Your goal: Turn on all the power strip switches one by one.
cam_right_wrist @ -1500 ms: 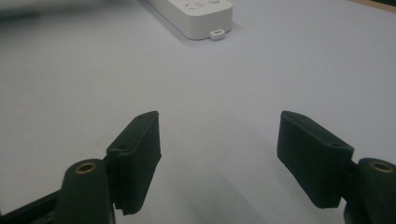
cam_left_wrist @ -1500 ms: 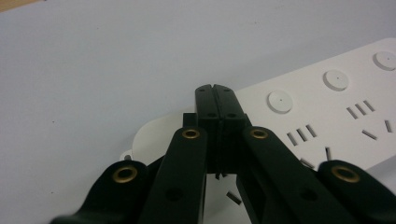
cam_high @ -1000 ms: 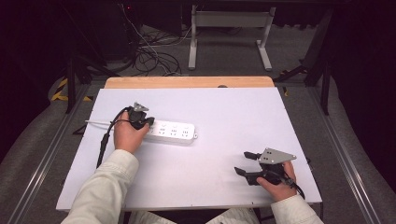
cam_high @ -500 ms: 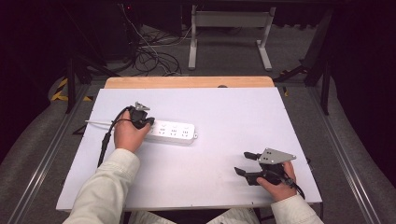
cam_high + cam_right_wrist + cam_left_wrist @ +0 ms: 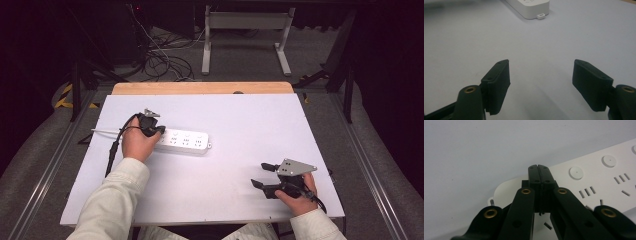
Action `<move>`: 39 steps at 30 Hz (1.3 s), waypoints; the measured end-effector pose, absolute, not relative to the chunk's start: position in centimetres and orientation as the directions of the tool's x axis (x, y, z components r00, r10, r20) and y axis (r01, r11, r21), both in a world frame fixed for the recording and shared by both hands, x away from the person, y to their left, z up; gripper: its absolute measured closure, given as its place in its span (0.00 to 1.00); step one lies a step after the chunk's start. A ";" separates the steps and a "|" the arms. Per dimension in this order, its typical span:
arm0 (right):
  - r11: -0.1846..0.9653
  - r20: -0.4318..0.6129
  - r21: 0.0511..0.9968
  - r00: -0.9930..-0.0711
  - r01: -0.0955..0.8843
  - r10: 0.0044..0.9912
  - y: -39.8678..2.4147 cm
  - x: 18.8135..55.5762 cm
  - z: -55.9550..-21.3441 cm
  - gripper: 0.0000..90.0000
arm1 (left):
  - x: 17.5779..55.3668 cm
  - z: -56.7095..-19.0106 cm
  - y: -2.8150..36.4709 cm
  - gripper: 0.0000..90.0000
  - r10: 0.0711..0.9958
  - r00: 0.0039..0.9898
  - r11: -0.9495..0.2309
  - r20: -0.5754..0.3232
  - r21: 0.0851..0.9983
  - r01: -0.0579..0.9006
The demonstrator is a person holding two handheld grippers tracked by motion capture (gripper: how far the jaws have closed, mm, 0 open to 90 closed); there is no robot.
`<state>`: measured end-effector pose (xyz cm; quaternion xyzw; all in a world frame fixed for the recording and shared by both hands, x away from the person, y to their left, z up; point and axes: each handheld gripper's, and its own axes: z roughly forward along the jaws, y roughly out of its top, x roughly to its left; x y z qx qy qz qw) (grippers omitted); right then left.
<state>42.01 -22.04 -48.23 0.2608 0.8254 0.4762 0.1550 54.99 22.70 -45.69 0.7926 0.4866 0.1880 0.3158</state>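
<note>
Toward the table's (image 5: 225, 107) left edge lies my white power strip (image 5: 186, 142), lengthwise across it. At the strip's left end I have the left gripper (image 5: 159, 131), jaws pressed together with nothing between them. Near the front right corner, my right gripper (image 5: 262, 175) rests well apart, jaws spread.

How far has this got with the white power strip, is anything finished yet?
Nothing looks finished: the power strip lies flat on the white table, nothing plugged in. In hand: the left gripper, jaws shut together, rests over the strip's cord end, perhaps pressing or steadying it. The right gripper waits open over bare table, apart from the strip. What follows is not clear.
</note>
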 end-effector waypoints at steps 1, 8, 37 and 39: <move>0.412 -0.008 0.866 -0.816 0.283 0.578 -22.0 42.0 -48.2 0.35 | 55.0 -45.7 22.7 1.00 0.890 0.455 -0.324 -0.015 0.682 0.655; 0.408 -0.008 0.868 -0.814 0.282 0.581 -22.1 42.0 -48.2 0.35 | 54.8 -45.7 22.8 1.00 0.888 0.461 -0.331 0.004 0.701 0.631; 0.402 -0.004 0.871 -0.815 0.281 0.579 -22.1 42.0 -48.1 0.34 | 54.0 -45.1 19.3 1.00 0.858 0.511 -0.313 -0.041 0.748 0.585; 0.399 -0.002 0.873 -0.816 0.281 0.578 -22.1 42.0 -48.1 0.34 | 54.1 -45.2 19.4 1.00 0.861 0.507 -0.311 -0.041 0.747 0.587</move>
